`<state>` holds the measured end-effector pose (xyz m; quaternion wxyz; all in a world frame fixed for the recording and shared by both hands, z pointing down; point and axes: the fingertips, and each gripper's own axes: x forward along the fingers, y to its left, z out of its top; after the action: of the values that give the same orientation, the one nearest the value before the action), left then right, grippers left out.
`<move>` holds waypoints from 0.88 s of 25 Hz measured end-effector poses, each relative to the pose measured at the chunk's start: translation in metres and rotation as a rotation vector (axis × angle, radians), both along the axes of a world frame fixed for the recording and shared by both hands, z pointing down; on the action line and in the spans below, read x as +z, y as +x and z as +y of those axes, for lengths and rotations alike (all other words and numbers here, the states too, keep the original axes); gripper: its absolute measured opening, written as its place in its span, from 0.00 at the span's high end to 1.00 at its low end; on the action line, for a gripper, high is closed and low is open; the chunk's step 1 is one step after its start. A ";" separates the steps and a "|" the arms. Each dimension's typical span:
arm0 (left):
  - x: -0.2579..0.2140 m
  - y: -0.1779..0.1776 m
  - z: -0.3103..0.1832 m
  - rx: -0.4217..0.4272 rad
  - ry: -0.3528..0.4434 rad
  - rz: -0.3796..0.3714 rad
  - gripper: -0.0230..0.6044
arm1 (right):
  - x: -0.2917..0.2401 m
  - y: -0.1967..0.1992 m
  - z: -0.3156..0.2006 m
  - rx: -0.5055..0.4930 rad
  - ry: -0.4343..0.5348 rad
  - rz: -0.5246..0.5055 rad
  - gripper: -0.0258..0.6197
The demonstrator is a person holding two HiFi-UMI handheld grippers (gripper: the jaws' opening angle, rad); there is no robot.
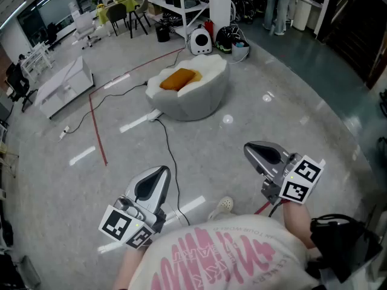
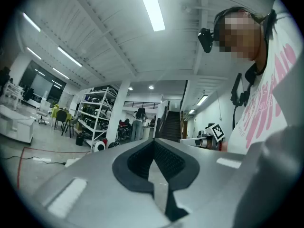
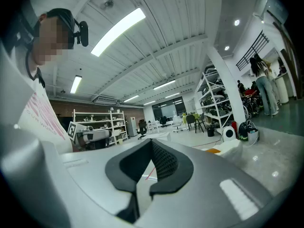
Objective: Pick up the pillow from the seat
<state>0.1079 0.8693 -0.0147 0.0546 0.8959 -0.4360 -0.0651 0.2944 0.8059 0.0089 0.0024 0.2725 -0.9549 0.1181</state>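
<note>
An orange pillow (image 1: 180, 78) lies on a white, rounded, cushion-like seat (image 1: 196, 98) that stands on the floor at the upper middle of the head view. Both grippers are held low and near the person's body, well short of the seat. The left gripper (image 1: 158, 175) is shut with nothing between its jaws, and so is the right gripper (image 1: 254, 151). The left gripper view shows its closed jaws (image 2: 153, 145) pointing level into the room. In the right gripper view the closed jaws (image 3: 151, 145) point level, with the seat (image 3: 240, 148) and pillow (image 3: 214, 150) small at the right.
A black cable (image 1: 172, 156) runs across the grey floor from the seat toward the person, beside a red line (image 1: 97, 125). A low white table (image 1: 63, 86) stands at left. Shelves, chairs, bags (image 1: 231, 38) and standing people (image 1: 278, 5) fill the back.
</note>
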 end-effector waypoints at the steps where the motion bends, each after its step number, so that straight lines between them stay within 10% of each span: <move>1: 0.001 0.000 0.001 -0.001 -0.001 0.001 0.94 | 0.001 0.000 0.002 -0.002 0.000 0.004 0.95; 12: -0.019 -0.015 0.003 -0.029 0.011 0.034 0.94 | -0.015 -0.011 -0.001 -0.008 -0.020 0.004 0.95; 22: 0.000 -0.034 -0.116 -0.108 0.015 -0.026 0.94 | -0.018 -0.029 -0.141 -0.060 0.032 -0.096 0.95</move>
<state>0.0743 0.7534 -0.0145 0.0387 0.8721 -0.4841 -0.0594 0.2656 0.6653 -0.0096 -0.0442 0.2376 -0.9634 0.1158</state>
